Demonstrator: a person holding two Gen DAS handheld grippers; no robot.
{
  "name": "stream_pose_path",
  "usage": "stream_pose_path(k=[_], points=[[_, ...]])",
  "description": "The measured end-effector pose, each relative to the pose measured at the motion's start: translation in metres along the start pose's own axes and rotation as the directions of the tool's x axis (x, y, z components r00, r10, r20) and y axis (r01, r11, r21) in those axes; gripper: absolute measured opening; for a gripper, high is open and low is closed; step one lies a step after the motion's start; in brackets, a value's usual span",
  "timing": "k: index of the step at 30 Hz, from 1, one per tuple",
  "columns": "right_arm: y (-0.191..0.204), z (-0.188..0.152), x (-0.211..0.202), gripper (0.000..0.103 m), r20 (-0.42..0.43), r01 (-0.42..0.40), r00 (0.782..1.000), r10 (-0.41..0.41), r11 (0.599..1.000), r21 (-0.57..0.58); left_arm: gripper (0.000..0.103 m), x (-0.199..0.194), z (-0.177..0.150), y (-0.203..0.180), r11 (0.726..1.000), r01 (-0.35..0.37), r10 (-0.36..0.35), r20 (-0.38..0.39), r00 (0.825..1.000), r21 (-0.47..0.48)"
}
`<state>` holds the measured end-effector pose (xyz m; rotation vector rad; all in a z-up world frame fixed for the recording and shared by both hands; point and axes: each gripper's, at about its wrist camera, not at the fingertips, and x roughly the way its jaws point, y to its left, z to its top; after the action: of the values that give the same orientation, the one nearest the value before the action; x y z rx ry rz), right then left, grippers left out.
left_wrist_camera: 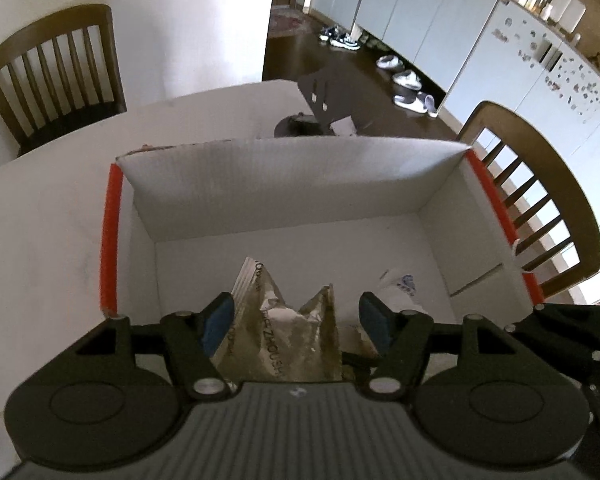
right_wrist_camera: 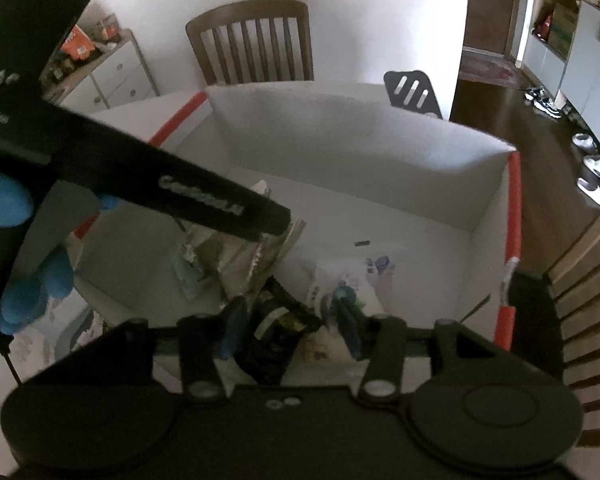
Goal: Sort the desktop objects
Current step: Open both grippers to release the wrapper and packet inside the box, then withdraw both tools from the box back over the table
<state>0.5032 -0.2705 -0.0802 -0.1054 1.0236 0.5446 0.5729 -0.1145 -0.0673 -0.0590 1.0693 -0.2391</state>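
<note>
A white cardboard box point(left_wrist_camera: 284, 176) with red edge strips stands on the white table. My left gripper point(left_wrist_camera: 296, 320) is open over the box's near side, its blue pads either side of a crumpled silver-gold foil packet point(left_wrist_camera: 296, 332) that lies in the box. A white printed wrapper point(left_wrist_camera: 396, 288) lies to its right. In the right wrist view my right gripper point(right_wrist_camera: 292, 324) is open over the same box point(right_wrist_camera: 340, 128). A black snack packet point(right_wrist_camera: 276, 332) sits between its fingers, with the foil packet point(right_wrist_camera: 236, 256) and a white wrapper point(right_wrist_camera: 340, 280) beyond. Whether the packets touch the pads is unclear.
The left gripper's black body point(right_wrist_camera: 100, 152) crosses the upper left of the right wrist view, held by a blue-gloved hand point(right_wrist_camera: 4, 200). Wooden chairs stand at the far side point(right_wrist_camera: 252, 48) and right point(left_wrist_camera: 540, 208) of the table. A black slotted stand point(right_wrist_camera: 412, 94) sits behind the box.
</note>
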Motion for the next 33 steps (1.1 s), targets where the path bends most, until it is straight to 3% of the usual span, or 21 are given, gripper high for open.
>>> stream_pose_path(k=[14,25,33], points=[[-0.007,-0.002,-0.037,0.05,0.08,-0.01,0.997,0.006,0.999,0.05,0.068,-0.057,-0.029,-0.012,0.999,0.043,-0.04,0.125,0.991,-0.028],[-0.005,-0.012,-0.06,0.05,0.153,0.015,0.988,-0.022,0.999,0.044,0.068,-0.096,-0.065,-0.023,0.999,0.04,-0.036,0.231,0.972,-0.012],[0.001,-0.025,-0.077,0.05,0.183,0.017,0.983,-0.031,0.997,0.073,0.068,-0.121,-0.095,-0.025,0.996,0.091,-0.085,0.268,0.96,-0.009]])
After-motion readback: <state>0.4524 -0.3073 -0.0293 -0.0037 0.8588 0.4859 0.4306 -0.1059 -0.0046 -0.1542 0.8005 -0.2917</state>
